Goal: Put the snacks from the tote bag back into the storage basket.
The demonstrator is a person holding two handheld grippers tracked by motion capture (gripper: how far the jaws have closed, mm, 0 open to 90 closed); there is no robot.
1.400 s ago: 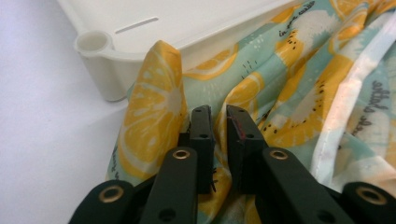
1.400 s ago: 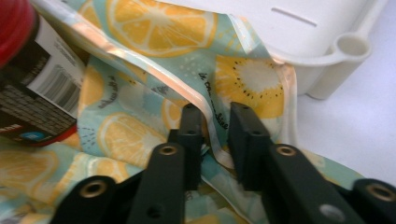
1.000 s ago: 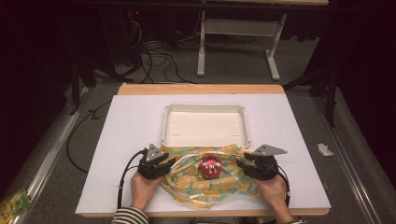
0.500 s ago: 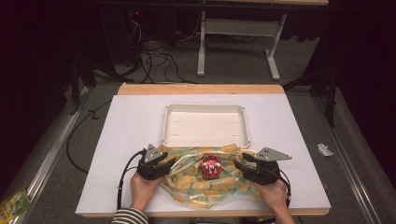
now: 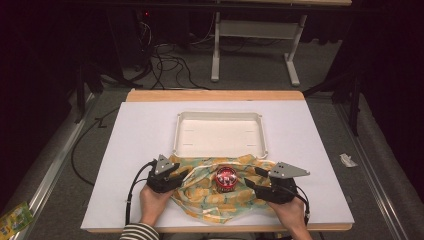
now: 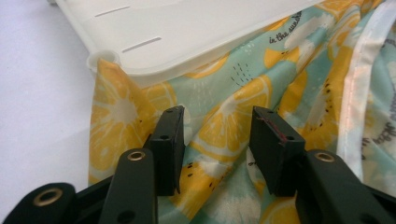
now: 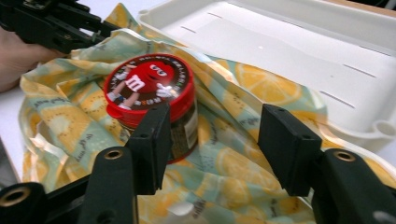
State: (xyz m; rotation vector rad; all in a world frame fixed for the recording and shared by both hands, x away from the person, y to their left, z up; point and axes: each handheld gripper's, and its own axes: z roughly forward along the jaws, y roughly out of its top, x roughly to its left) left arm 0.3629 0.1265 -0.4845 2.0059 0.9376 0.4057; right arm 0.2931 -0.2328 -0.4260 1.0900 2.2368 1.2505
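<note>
High view first: we've got the lemon-print cloth [image 5: 220, 192] bunched at the near edge of the white table [image 5: 125, 150], its far edge tucked under the near rim of the white tray [image 5: 220, 132], and a small red-lidded jar [image 5: 227, 178] standing upright in the middle of the fabric. Our left gripper [image 5: 181, 174] sits at the cloth's left side, the right gripper [image 5: 250, 182] at its right, just beside the jar.

Both sets of jaws have just been opening. On the left, the pads stand apart over a raised fold with fabric between them but nothing pinched, as far as we can see. On the right they gape too, with cloth below and the jar a little past the left pad, not gripped.

Handling-wise, we'd guess the cloth is thin, soft and floppy, so it'll sag and slide wherever we don't hold it. Best bet is pinching a hemmed edge or a corner rather than the flat middle. The jar looks light but rigid, and could tip if the cloth gets yanked under it.

The left gripper view shows the fold [image 6: 219, 135] and the tray's corner [image 6: 100, 58] sitting on the fabric, which the overhead shot blurs. The right gripper view gives us the jar's lid [image 7: 148, 84] with its red cartoon candy character, plus the left gripper [image 7: 93, 29] across the cloth
</note>
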